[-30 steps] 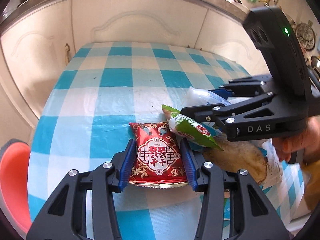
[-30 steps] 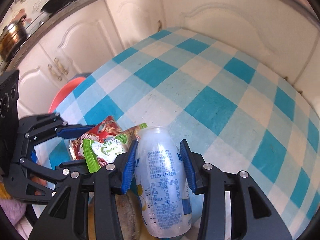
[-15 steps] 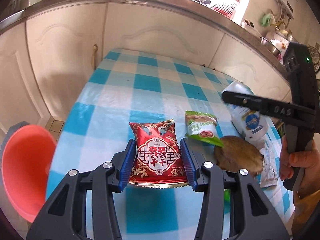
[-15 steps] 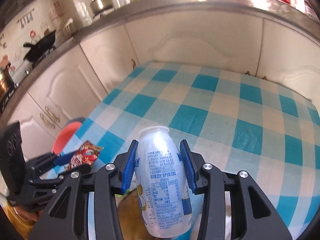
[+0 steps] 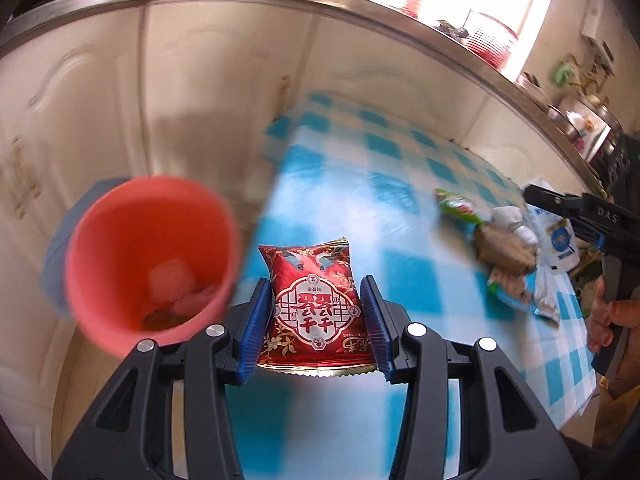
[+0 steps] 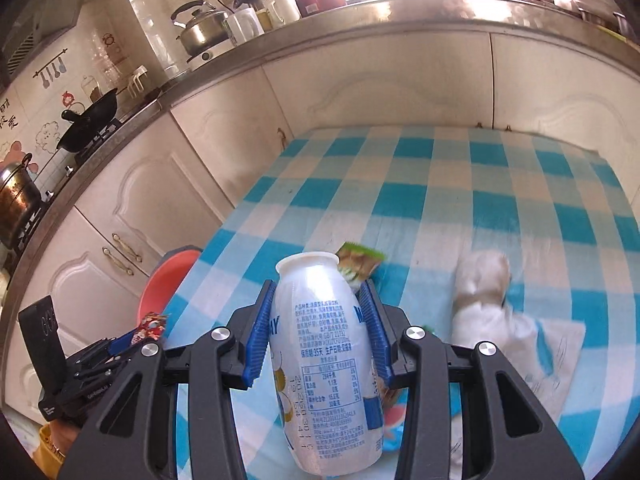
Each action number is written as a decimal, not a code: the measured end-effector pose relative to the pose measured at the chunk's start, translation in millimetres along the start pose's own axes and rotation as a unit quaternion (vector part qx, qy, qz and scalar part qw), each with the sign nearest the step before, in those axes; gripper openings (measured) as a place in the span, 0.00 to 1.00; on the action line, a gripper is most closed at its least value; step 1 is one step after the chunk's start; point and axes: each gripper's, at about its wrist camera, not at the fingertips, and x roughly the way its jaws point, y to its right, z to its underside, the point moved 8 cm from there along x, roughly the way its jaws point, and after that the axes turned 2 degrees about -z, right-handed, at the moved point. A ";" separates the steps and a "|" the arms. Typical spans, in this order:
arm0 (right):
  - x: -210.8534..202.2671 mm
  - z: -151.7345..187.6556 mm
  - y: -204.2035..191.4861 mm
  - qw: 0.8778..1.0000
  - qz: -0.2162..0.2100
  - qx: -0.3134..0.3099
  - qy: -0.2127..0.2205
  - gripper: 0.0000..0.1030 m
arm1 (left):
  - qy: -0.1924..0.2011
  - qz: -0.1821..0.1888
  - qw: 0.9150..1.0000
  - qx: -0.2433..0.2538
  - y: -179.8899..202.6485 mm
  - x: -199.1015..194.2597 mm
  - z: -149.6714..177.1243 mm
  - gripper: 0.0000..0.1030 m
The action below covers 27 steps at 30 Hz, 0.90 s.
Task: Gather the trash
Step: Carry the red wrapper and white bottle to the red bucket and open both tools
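So the red snack packet (image 5: 314, 304) is clamped flat between the blue pads of the left gripper (image 5: 316, 320), held by its side edges w/ the top half sticking out past the fingertips, which I'd guess is so it just drops clean once the jaws let go. It's sitting just right of the red bin (image 5: 152, 256), not over the opening yet, so imo the drop step is close but not done. Bin stands on the floor right beside the worktop (image 5: 360, 200) edge, prob parked there so stuff can go in w/o much reach. Right gripper (image 6: 318, 332) is closed on the white drink bottle (image 6: 324, 360), grabbed around the body, mouth pointing away from the camera, on the far side of the packet from the bin, looks like it's queued for the same bin. Left cam is the only one that sees inside the bin: some scraps at the bottom already, tho it's blurry. It also shows the leftover pile, green wrapper (image 5: 458, 206) and brown lumpy thing (image 5: 506, 246), well away from the bin. Right cam only gets a sliver of the bin rim, but shows the bottle label and the white crumpled wad (image 6: 482, 284) way clearer.
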 end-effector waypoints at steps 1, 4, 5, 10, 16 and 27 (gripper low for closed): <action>-0.9 4.5 -2.5 1.000 0.001 0.002 -0.002 0.43 | 0.001 -0.006 1.000 -0.008 -11.0 -7.1 5.2 0.46; -3.2 14.3 -11.3 1.000 -0.003 0.005 -0.006 0.43 | -0.001 -0.026 0.999 -0.034 -44.7 -27.2 21.0 0.46; -3.4 16.6 -13.9 1.000 -0.006 0.006 -0.007 0.43 | -0.002 -0.034 0.999 -0.040 -54.6 -32.7 25.7 0.46; -5.0 25.9 -32.5 1.000 -0.005 0.004 -0.027 0.43 | -0.009 -0.080 0.994 -0.073 -106.2 -60.0 45.7 0.46; -0.1 25.7 -79.1 0.998 -0.030 -0.020 -0.055 0.43 | 0.001 -0.120 0.987 -0.106 -154.4 -85.7 43.2 0.46; 61.6 0.0 -208.5 0.980 -0.120 -0.130 -0.089 0.43 | 0.048 -0.124 0.984 -0.116 -176.1 -82.3 -13.3 0.46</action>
